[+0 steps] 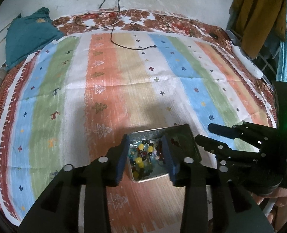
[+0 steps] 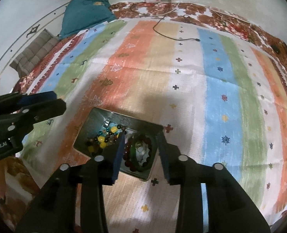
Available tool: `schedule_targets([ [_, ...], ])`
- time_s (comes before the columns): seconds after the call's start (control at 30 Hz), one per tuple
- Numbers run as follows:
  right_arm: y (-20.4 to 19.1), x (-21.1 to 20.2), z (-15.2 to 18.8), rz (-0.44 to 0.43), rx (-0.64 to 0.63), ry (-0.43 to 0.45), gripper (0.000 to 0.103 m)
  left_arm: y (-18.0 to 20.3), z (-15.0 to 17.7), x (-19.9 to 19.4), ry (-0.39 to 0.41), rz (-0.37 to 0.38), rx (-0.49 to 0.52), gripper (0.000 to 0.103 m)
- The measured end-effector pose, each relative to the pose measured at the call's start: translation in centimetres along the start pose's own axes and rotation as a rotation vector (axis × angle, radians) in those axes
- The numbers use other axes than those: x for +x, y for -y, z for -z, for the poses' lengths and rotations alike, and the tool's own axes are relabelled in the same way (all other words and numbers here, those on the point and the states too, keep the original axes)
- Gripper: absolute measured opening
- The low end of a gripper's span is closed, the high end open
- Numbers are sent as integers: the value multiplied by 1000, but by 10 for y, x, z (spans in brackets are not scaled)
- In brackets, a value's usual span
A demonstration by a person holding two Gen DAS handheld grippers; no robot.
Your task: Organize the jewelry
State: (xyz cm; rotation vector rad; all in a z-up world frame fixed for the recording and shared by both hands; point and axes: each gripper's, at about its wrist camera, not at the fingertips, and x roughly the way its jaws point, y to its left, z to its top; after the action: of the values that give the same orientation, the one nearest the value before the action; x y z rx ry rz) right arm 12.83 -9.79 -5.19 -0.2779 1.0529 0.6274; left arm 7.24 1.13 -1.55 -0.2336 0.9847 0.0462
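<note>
Striped cloth under both my part-open, empty grippers, left gripper (image 1: 146,155) and right gripper (image 2: 141,152), carries the metal tin (image 2: 96,114) of beaded bracelets (image 2: 141,151) just below their tips, so I'd descend slowly, straddling one strand.

A metal tin (image 2: 96,116) sits on a striped cloth (image 2: 211,81) with orange, blue, green and white bands. Its left part holds loose beads (image 2: 104,137), yellow, brown and teal; its right part holds a green bangle (image 2: 152,151) circling a dark red bead bracelet (image 2: 128,158). The right gripper (image 2: 141,155) hangs above the tin's right part, its 2 blue-padded fingers (image 2: 118,159) apart and pressing on nothing. The left gripper (image 2: 44,102) reaches in from the left edge, beside the tin. A black cable (image 2: 174,37) lies across the far cloth, near a teal cushion (image 2: 85,15).
</note>
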Motion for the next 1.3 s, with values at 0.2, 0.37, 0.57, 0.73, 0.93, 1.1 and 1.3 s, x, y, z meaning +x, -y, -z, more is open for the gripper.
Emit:
schedule_targets([
  [0.2, 1, -19, 10, 22, 13, 45, 52, 0, 14, -14, 16, 7, 13, 54],
  [0.37, 0, -31, 16, 11, 5, 72, 54, 1, 25, -23, 31, 16, 23, 66],
  [0.57, -1, -47, 22, 4, 0, 115, 77, 2, 37, -32, 51, 23, 26, 80],
  [0.73, 5, -57, 30, -3, 18, 132, 84, 3, 42, -37, 66, 7, 35, 92],
  [0.93, 3, -65, 39, -9, 9, 151, 92, 6, 48, -44, 102, -6, 49, 97],
  [1.1, 1, -70, 43, -11, -2, 174, 93, 11, 51, -46, 128, -42, 70, 97],
  [1.3, 5, -75, 46, -17, 8, 191, 94, 15, 53, -50, 159, -62, 92, 97],
])
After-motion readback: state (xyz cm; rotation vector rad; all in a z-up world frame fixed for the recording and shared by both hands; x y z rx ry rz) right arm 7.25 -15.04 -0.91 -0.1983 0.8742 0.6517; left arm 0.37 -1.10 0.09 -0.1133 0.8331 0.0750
